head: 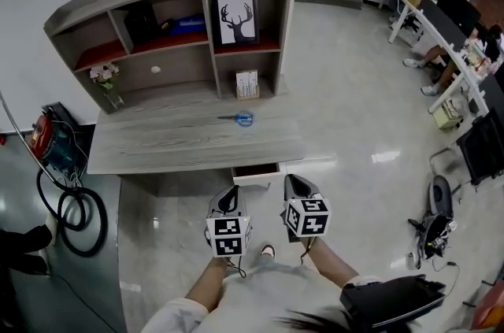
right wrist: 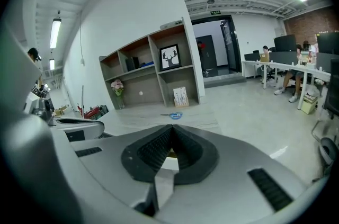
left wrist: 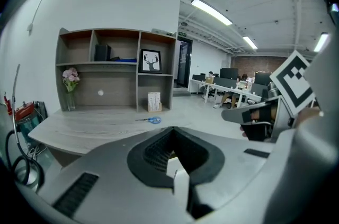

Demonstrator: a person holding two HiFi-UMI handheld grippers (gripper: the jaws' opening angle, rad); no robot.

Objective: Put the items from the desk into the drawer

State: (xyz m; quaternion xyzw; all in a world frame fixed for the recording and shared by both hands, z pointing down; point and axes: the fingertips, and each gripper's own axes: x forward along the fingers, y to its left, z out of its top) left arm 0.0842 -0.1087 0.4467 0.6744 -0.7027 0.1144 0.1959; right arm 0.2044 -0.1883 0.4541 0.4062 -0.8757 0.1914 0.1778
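Hovering: left tongs, right tongs closed, empty.

Person wears a pale short-sleeved top with a white sleeve; one light shoe shows below. The grey moulded-plastic left gripper and the matching right gripper each carry a white cube with black square markers. Black ribbed pads line the jaws. A thin dark cord trails under the left cube.
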